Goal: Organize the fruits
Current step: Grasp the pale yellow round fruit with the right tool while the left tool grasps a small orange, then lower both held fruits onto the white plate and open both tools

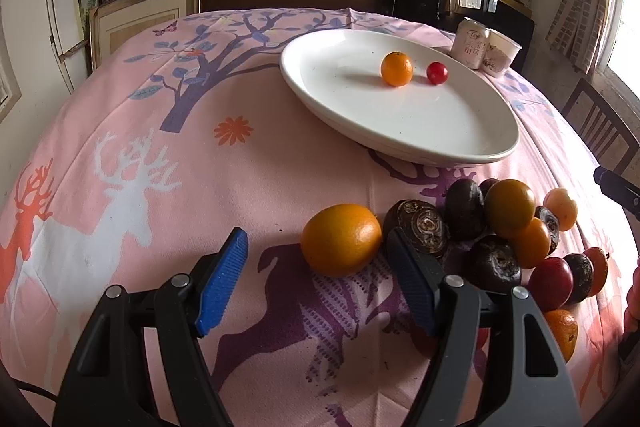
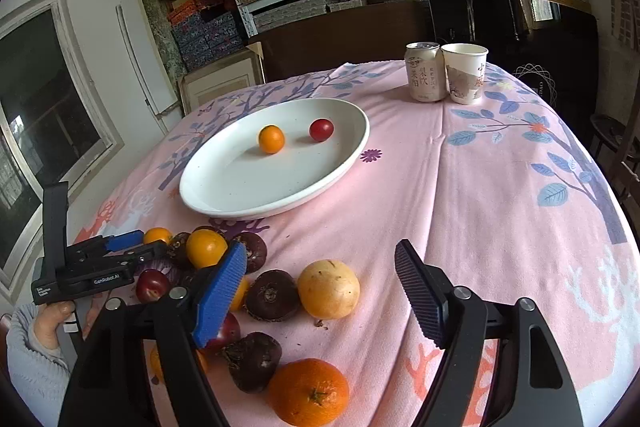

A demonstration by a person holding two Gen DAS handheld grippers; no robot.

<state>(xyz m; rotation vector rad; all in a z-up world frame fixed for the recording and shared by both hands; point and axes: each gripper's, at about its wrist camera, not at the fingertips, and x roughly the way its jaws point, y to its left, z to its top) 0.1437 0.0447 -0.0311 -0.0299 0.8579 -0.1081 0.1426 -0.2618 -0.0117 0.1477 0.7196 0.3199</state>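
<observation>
A white oval plate [image 1: 440, 131] [image 2: 224, 187] holds a small orange [image 1: 396, 69] [image 2: 271, 139] and a red cherry tomato [image 1: 437, 73] [image 2: 321, 129]. A pile of oranges and dark brown fruits [image 1: 492, 227] [image 2: 272, 295] lies in front of it on the pink cloth. My left gripper [image 1: 316, 267] is open, its jaws on either side of a large orange [image 1: 341, 239] at the pile's left end; it also shows in the right wrist view [image 2: 132, 243]. My right gripper [image 2: 320, 291] is open and empty, just above a yellow round fruit [image 2: 328, 289].
A drinks can [image 2: 425, 71] [image 1: 472, 43] and a paper cup [image 2: 465, 73] [image 1: 500, 53] stand at the table's far side. A big orange [image 2: 308, 391] lies nearest me. Shelves of boxes stand behind the table, and a chair [image 1: 600, 127] at the right.
</observation>
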